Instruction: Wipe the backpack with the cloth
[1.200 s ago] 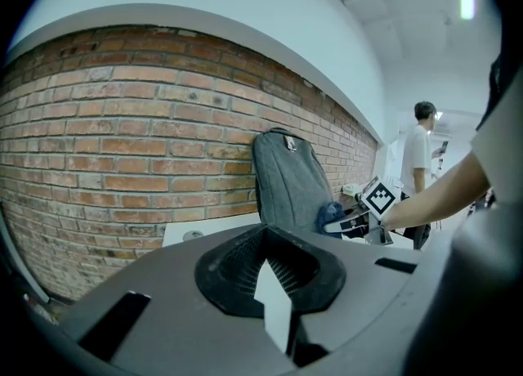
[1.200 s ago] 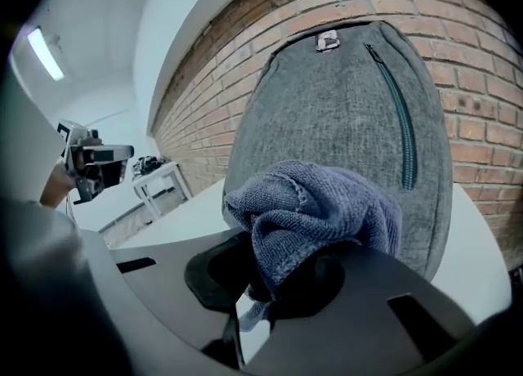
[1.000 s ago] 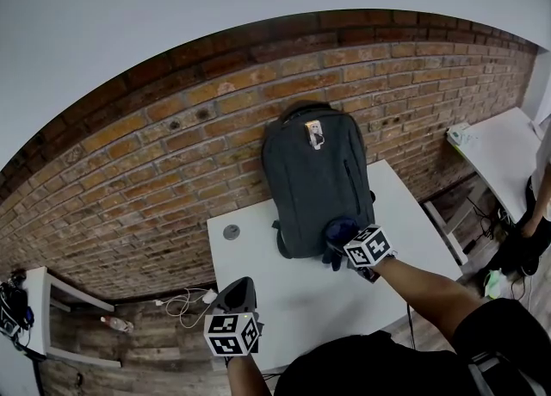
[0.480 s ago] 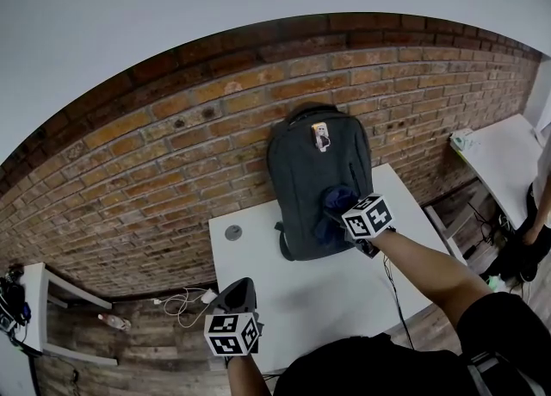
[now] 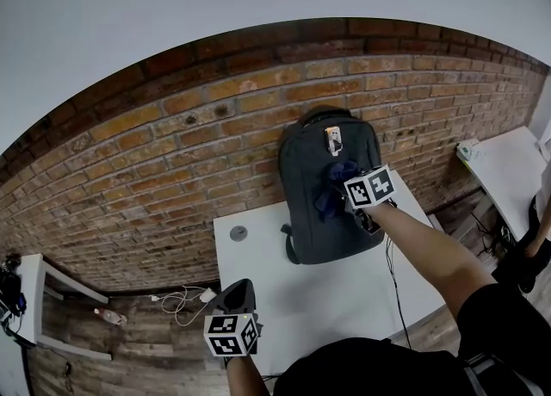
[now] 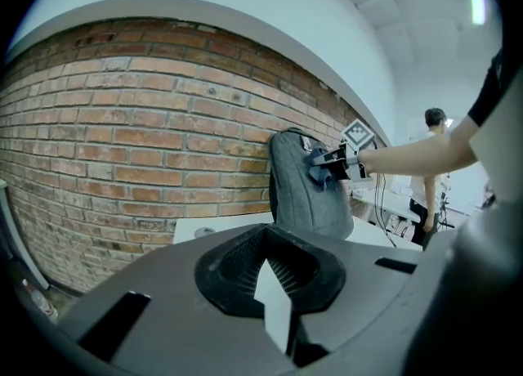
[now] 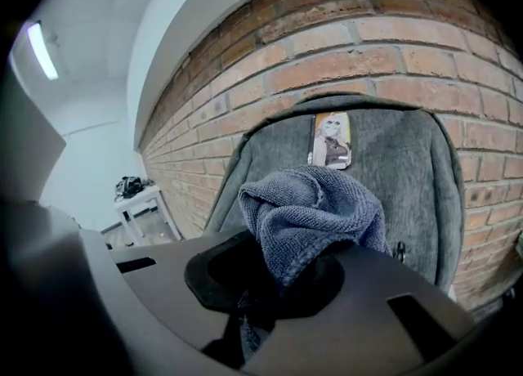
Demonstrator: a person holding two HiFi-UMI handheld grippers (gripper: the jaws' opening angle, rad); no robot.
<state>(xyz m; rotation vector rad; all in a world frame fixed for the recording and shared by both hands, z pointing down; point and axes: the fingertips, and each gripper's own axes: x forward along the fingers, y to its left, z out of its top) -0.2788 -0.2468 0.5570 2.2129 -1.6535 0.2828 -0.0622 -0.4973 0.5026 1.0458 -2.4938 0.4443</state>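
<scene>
A dark grey backpack point(image 5: 317, 207) stands upright on the white table point(image 5: 284, 287), leaning against the brick wall, with a small picture tag point(image 5: 333, 139) near its top. My right gripper point(image 5: 343, 186) is shut on a bunched blue-grey cloth point(image 5: 336, 181) and presses it to the upper front of the backpack. In the right gripper view the cloth point(image 7: 315, 215) fills the jaws, with the backpack point(image 7: 413, 194) and its tag point(image 7: 331, 141) just behind. My left gripper point(image 5: 237, 294) hangs low at the table's near edge, away from the backpack point(image 6: 306, 190); its jaws look closed and hold nothing.
A round grey cable port point(image 5: 238, 232) sits in the table's left part. The brick wall point(image 5: 172, 179) runs behind. A second white table point(image 5: 508, 170) is at the right, with a person point(image 6: 431, 170) standing beyond. Cables and a small shelf point(image 5: 34, 304) lie on the floor at left.
My right gripper has carried the cloth up the front of the backpack, from its lower edge to near the tag. The left gripper has stayed put.
</scene>
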